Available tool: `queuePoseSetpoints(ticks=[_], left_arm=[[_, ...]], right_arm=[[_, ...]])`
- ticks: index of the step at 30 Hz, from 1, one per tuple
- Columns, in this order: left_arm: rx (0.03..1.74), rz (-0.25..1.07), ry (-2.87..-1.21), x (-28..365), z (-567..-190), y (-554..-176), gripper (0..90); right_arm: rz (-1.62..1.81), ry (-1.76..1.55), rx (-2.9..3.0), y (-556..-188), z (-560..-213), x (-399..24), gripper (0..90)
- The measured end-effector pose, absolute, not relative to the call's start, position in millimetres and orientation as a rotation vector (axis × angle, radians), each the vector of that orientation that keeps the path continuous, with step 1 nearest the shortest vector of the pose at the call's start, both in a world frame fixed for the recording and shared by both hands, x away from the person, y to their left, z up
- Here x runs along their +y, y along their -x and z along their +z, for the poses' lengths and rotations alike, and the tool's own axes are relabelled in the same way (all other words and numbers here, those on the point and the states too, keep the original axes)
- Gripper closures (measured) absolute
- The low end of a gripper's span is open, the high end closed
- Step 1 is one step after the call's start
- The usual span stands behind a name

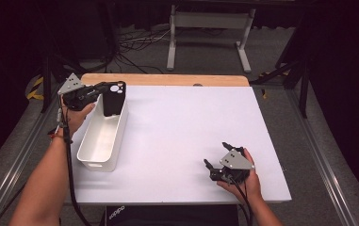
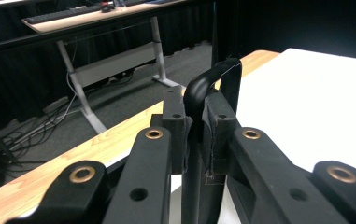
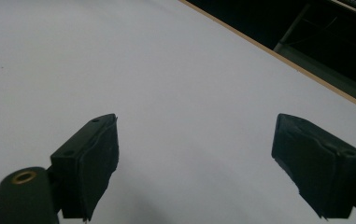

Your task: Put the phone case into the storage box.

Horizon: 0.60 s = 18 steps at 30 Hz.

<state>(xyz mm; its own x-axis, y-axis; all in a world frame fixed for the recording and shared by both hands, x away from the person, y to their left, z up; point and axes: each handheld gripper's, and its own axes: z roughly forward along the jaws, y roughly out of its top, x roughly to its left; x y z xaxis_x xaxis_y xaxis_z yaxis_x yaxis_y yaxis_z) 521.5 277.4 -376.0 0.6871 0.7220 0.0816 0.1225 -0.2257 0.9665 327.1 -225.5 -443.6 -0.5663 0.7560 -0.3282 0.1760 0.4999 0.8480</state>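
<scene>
The left tongs (image 1: 102, 90) are clamped tight on a black phone case (image 1: 113, 99), pinching one of its thin side walls, and they hold it upright over the far end of the white bin (image 1: 102, 136). The case's lower edge sits inside the bin's rim, camera cutouts up top. In the left gripper view the case (image 2: 208, 88) rises between the pads with its rounded corner arching just above them, a narrow grip on a thin wall, which probably explains the upright carry: held by the edge, the case hangs straight and slips down past the bin's walls without catching. Whether its bottom already touches the bin's floor is hard to tell from above.

Over on the other side, the right tongs (image 1: 217, 157) rest low on the white desk (image 1: 186, 127) near its front edge, jaws spread wide and holding nothing; the right gripper view shows bare desk between the two pads (image 3: 91, 158). They sit well apart from the bin, out of the way.

Nothing lies between case and bin. Beyond the desk's wooden far edge stand a second table's white legs (image 1: 172, 42) and loose cables on the floor, no obstruction to the drop.
</scene>
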Motion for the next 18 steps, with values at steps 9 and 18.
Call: queuePoseSetpoints(ticks=[9, 18], left_arm=[[0.691, 0.617, -1.705, 282, -384, -527, 81.8], [0.742, 0.650, -1.686, 289, -391, -532, 79.8]], right_arm=[[1.033, -0.765, 2.036, -322, -445, -227, 15.7], [1.042, -0.777, 2.044, -323, -445, -228, 15.7]])
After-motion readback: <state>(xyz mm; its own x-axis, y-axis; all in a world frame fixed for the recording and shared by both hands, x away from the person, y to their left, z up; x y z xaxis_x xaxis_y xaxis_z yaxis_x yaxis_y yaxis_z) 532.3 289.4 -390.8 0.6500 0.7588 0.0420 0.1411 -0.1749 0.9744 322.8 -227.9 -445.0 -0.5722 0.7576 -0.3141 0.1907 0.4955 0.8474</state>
